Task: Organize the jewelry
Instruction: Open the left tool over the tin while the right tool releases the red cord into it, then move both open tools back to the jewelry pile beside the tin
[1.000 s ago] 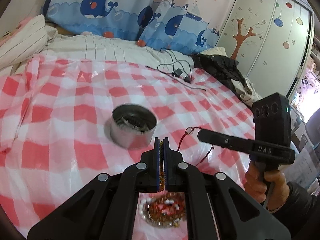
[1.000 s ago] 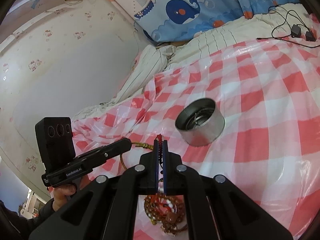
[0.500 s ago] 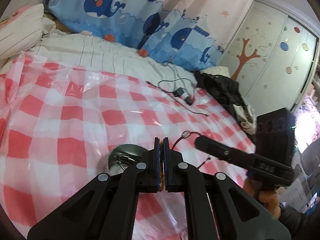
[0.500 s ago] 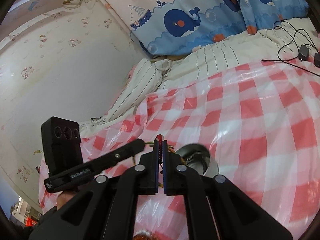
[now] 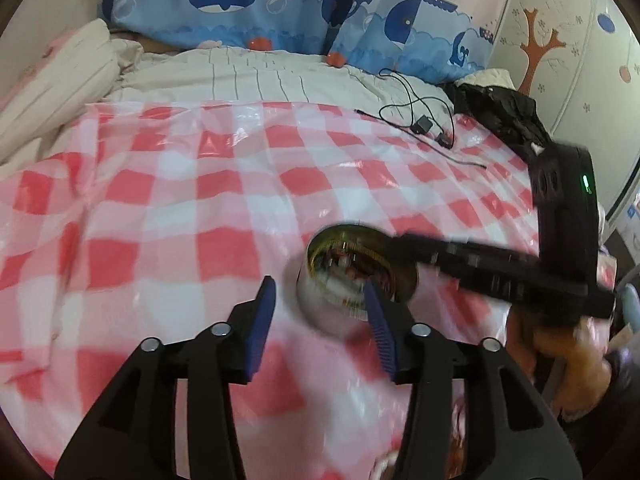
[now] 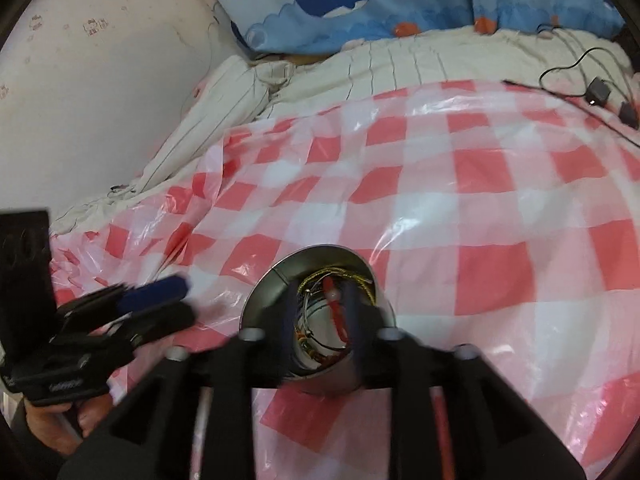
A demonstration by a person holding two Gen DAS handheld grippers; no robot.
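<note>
Resting on the red-and-white checked plastic sheet [image 6: 480,216] over the bed, round steel tin [image 6: 272,292] holding tangled bead jewelry [image 6: 334,304]; left claw [image 5: 320,312] and right claw [image 6: 320,316], jaws just opening, empty; strands may snag and spill.

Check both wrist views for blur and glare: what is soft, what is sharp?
Left wrist view: the tin and right tongs are motion-smeared, the far bedding sharp, with glare on the plastic sheet. Right wrist view: the near arms and left tongs are smeared, the tin's contents fairly legible, and the sheet shows glare streaks.
</note>
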